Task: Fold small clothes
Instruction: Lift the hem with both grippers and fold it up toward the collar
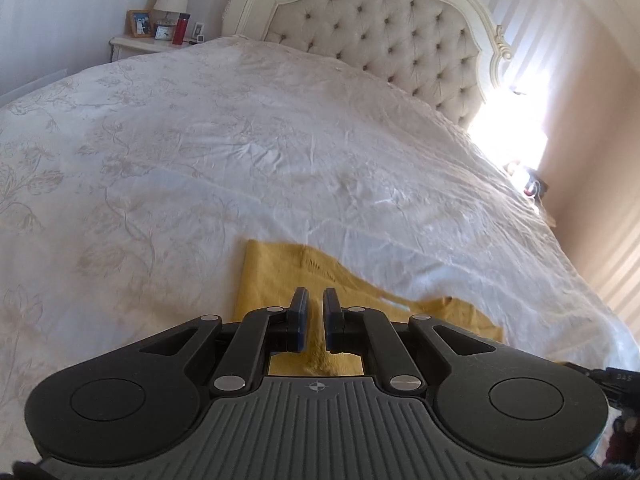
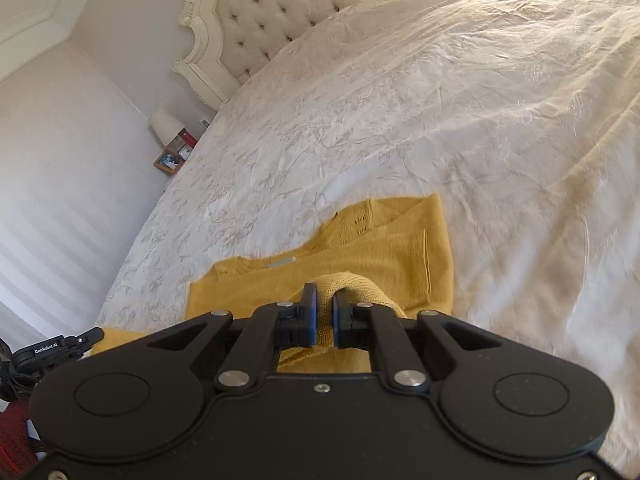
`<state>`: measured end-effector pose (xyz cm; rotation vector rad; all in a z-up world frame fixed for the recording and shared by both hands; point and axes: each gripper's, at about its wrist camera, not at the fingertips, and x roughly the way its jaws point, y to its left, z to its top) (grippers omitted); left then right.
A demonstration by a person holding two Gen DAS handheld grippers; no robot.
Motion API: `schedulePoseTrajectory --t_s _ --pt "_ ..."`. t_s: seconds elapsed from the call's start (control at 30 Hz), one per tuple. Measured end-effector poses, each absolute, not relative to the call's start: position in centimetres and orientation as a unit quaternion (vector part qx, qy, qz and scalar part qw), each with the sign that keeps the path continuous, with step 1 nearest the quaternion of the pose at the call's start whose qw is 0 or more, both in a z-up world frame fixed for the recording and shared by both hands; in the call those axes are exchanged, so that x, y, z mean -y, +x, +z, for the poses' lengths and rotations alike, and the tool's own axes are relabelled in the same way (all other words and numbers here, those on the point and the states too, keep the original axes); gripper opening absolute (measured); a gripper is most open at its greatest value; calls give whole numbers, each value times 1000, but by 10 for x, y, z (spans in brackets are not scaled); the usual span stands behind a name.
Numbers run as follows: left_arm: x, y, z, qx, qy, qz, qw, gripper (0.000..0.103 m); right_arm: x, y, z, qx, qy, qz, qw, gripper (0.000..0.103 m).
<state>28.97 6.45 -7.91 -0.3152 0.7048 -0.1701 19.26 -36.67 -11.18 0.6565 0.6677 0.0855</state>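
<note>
A small mustard-yellow knit garment (image 1: 276, 276) lies on the white bedspread (image 1: 280, 140) near the bed's foot. In the left wrist view my left gripper (image 1: 315, 300) hovers over it with its jaws nearly together; yellow fabric shows between and below the fingers, and I cannot tell whether they pinch it. In the right wrist view the garment (image 2: 380, 240) lies partly folded, and my right gripper (image 2: 324, 300) is shut on a raised ribbed fold of it (image 2: 352, 284), lifted above the rest.
A tufted cream headboard (image 1: 380, 28) stands at the far end. A nightstand (image 1: 136, 44) holds a lamp, a photo frame, a clock and a red flask. The other gripper's body shows at the left edge (image 2: 56, 350). Striped walls flank the bed.
</note>
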Motion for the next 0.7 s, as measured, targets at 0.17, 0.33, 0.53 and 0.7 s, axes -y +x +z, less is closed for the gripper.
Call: schedulePoseTrajectory --t_s 0.17,0.33,0.53,0.7 --pt "-66 328 -87 -348 -147 -83 922 8 368 228 -123 -336 311 28 888 15" --pt "-62 346 -108 -394 -100 -113 907 18 369 238 -130 -352 318 4 881 15" --pt "-62 339 -135 -442 -42 -148 884 49 370 238 -138 -376 318 -14 870 16" --pt "-65 350 -158 -475 -60 -141 867 55 367 241 -144 -389 313 -21 866 16"
